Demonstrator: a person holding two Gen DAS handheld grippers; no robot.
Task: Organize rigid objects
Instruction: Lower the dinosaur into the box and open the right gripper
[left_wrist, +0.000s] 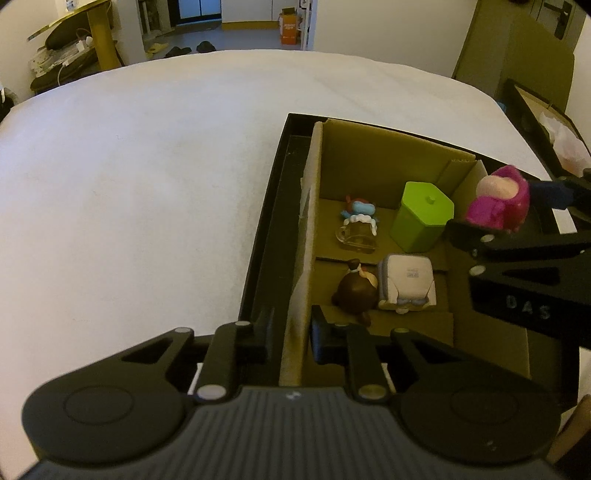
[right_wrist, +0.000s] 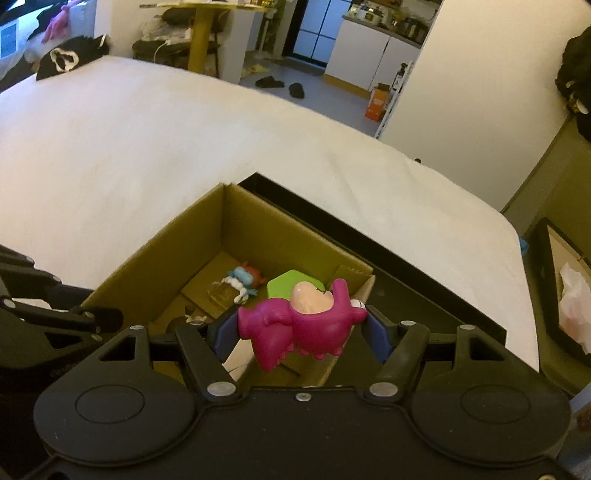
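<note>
Left fingers (left_wrist: 289, 332) pinching cardboard box wall (left_wrist: 301, 295), right fingers (right_wrist: 300, 328) gripping magenta dinosaur toy (right_wrist: 303, 325)

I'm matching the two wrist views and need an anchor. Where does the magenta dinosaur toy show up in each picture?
Left wrist view: the magenta dinosaur toy is at the right edge, held in the right gripper above the cardboard box.
Right wrist view: it sits low in the centre, clamped between that gripper's jaws.
Shared landmark: the green hexagonal container in the box.

Five toys: four in one cardboard box (left_wrist: 388, 155), one magenta figure (right_wrist: 303, 321).
</note>
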